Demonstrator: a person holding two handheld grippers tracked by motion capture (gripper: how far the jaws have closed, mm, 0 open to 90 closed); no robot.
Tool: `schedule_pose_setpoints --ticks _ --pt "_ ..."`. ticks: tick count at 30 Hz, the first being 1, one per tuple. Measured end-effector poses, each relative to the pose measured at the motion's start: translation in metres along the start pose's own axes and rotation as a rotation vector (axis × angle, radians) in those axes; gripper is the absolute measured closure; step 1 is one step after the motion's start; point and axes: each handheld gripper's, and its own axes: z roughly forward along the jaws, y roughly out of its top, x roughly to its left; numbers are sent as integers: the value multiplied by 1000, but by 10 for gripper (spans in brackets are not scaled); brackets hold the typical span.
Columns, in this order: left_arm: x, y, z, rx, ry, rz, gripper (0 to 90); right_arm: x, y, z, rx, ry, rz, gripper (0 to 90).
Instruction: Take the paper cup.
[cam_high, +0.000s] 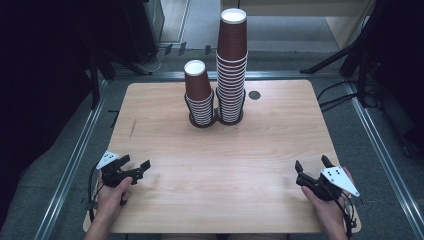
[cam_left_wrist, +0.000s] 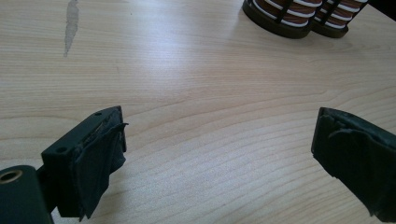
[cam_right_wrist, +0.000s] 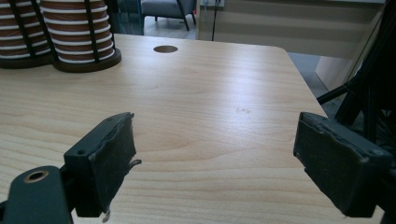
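Here, left gripper (cam_high: 134, 165) and right gripper (cam_high: 312, 164) low over table (cam_high: 215, 165), jaws wide apart, holding nothing; two cup stacks (cam_high: 217, 95) well ahead, between them.

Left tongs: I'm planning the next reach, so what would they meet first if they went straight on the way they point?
Probably bare table first; the left tongs, open and empty, aim toward the short cup stack beyond it, though depth is unclear.

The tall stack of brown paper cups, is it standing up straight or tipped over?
Standing up. The tall stack of brown paper cups rises straight from its black ring holder on the wooden table.
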Motion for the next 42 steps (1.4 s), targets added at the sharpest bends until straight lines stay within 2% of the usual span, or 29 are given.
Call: schedule_pose_setpoints --ticks 4,12,14,18,31,42 --pt "0 0 0 0 0 2 32 6 2 0 -1 12 -26 121" --pt "-1 0 0 -4 2 6 32 13 13 0 -26 26 -22 119" --pt "-1 0 0 -4 3 7 32 16 18 1 -32 19 -37 119" --pt "-1 0 0 -4 2 11 32 21 30 1 -51 35 -37 108" --pt "-1 -1 0 -6 0 11 32 41 74 15 -107 95 -42 102" --pt "-2 -1 0 -7 0 13 32 57 103 21 -144 155 -55 86"
